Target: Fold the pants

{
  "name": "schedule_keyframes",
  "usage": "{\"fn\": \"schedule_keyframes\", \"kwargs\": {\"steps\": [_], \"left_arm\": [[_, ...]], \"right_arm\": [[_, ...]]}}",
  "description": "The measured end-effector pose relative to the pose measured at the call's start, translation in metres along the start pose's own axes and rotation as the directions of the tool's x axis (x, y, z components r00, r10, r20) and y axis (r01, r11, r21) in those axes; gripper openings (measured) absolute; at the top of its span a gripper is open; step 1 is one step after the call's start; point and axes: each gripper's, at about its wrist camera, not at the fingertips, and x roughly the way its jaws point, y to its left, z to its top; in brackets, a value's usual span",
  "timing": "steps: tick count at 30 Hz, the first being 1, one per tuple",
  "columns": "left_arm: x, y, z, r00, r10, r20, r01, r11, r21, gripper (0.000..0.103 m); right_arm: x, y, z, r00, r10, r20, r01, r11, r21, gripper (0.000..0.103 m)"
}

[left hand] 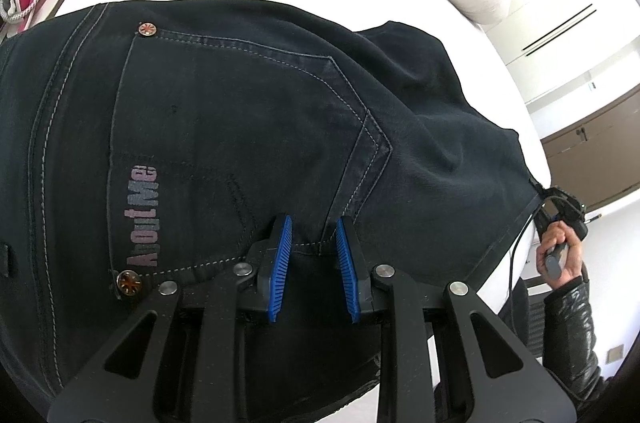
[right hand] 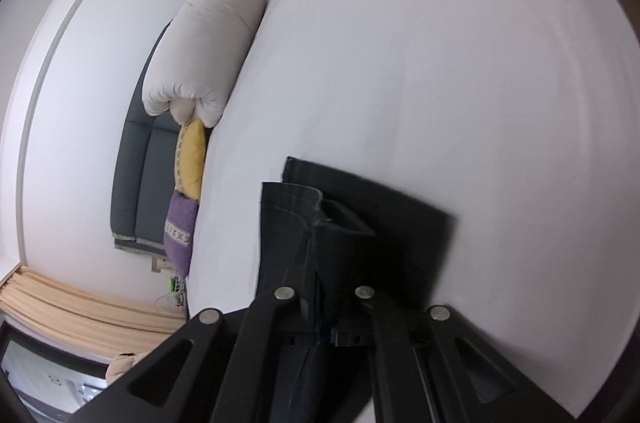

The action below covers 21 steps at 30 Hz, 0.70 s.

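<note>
A broad white bed surface (right hand: 460,83) fills most of the right wrist view. At about ten o'clock a rolled pale duvet (right hand: 208,47) lies along its edge, with a yellow cushion (right hand: 192,159) and a purple one (right hand: 180,231) below it against a dark grey headboard (right hand: 136,175). The wall (right hand: 80,103) is white. Beige curtains (right hand: 72,303) hang at eight o'clock, perhaps beside a window.

We are in a home bedroom: a white bed (right hand: 440,63), a rolled duvet (right hand: 204,51) and cushions (right hand: 191,159) at left, curtains (right hand: 80,307) lower left.
</note>
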Motion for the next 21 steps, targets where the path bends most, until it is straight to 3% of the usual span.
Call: {"fn": "schedule_keyframes", "kwargs": {"steps": [8, 10, 13, 21], "left_arm": [[-0.001, 0.004, 0.0, 1.0, -0.029, 0.004, 0.029, 0.999, -0.018, 0.023], [-0.001, 0.006, 0.0, 0.999, -0.036, 0.007, 0.036, 0.999, -0.016, 0.023], [-0.004, 0.009, -0.002, 0.999, -0.051, 0.013, 0.051, 0.998, -0.024, 0.023], [-0.01, 0.024, -0.001, 0.998, -0.066, 0.017, 0.066, 0.997, -0.041, 0.023]], "right_arm": [[-0.014, 0.014, -0.003, 0.998, 0.01, 0.068, -0.001, 0.992, -0.124, 0.004], [-0.01, 0.014, -0.003, 0.997, -0.028, 0.068, 0.038, 0.987, -0.155, 0.004], [-0.004, -0.009, -0.005, 0.997, -0.046, 0.054, 0.051, 0.995, -0.09, 0.0], [-0.016, -0.012, -0.004, 0.997, -0.059, 0.05, 0.063, 0.995, -0.072, 0.005]]}}
